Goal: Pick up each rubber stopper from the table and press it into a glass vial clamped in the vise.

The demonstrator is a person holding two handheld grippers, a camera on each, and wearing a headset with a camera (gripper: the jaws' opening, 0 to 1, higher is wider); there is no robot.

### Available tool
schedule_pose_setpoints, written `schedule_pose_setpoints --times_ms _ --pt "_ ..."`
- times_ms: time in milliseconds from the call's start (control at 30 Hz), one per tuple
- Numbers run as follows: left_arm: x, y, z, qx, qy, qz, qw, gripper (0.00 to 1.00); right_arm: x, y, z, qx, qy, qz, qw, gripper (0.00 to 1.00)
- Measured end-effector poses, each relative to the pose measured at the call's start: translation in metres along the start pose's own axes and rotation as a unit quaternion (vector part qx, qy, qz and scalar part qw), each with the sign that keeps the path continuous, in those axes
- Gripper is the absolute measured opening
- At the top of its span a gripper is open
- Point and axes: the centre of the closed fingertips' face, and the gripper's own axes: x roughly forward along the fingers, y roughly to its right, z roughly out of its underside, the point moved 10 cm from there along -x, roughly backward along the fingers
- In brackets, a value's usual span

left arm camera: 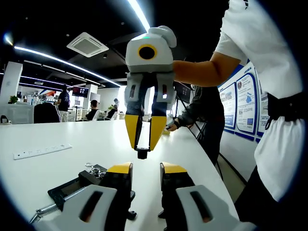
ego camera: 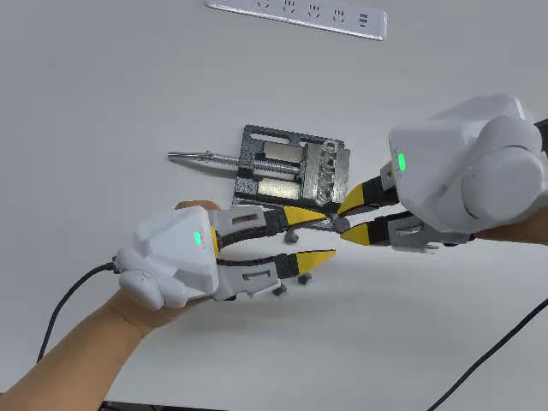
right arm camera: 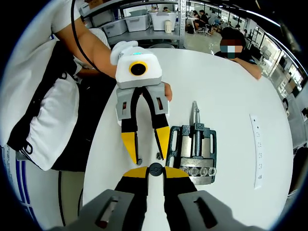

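Observation:
My right gripper is shut on a small dark rubber stopper, held just in front of the vise. The black vise clamps a row of several glass vials at its right end. In the right gripper view the stopper sits between my yellow tips, with the vials just to its right. My left gripper stands open facing the right one, its upper tip close to the stopper. From the left gripper view the stopper hangs at the right gripper's tips, above my own open jaws.
A white power strip lies at the table's far edge. The vise's screw handle sticks out to the left. Cables trail from both grippers across the white table. A person sits at the table's far side.

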Motion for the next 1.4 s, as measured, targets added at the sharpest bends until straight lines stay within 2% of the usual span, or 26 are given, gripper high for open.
schedule_pose_setpoints --times_ms 333,633,833,967,1167,1400 --pt "-0.013 -0.016 0.000 0.004 -0.020 -0.017 0.9997 0.25 0.003 0.017 0.007 0.029 -0.017 0.021 0.9992 0.11" --pt "-0.021 -0.035 0.005 0.010 -0.058 -0.015 0.9981 0.27 0.008 0.028 0.016 0.049 -0.022 0.032 0.9980 0.11" --pt "-0.019 -0.050 0.004 0.019 -0.074 -0.009 0.9970 0.30 0.011 0.038 0.021 0.063 -0.024 0.037 0.9971 0.11" --pt "-0.015 -0.063 -0.001 0.025 -0.083 -0.001 0.9962 0.34 0.012 0.045 0.023 0.070 -0.024 0.042 0.9963 0.11" --pt "-0.008 -0.078 -0.009 0.034 -0.085 0.014 0.9958 0.36 0.011 0.059 0.025 0.079 -0.027 0.049 0.9953 0.11" --pt "-0.002 -0.089 -0.008 0.043 -0.090 0.028 0.9946 0.38 0.011 0.072 0.025 0.079 -0.035 0.052 0.9949 0.11"
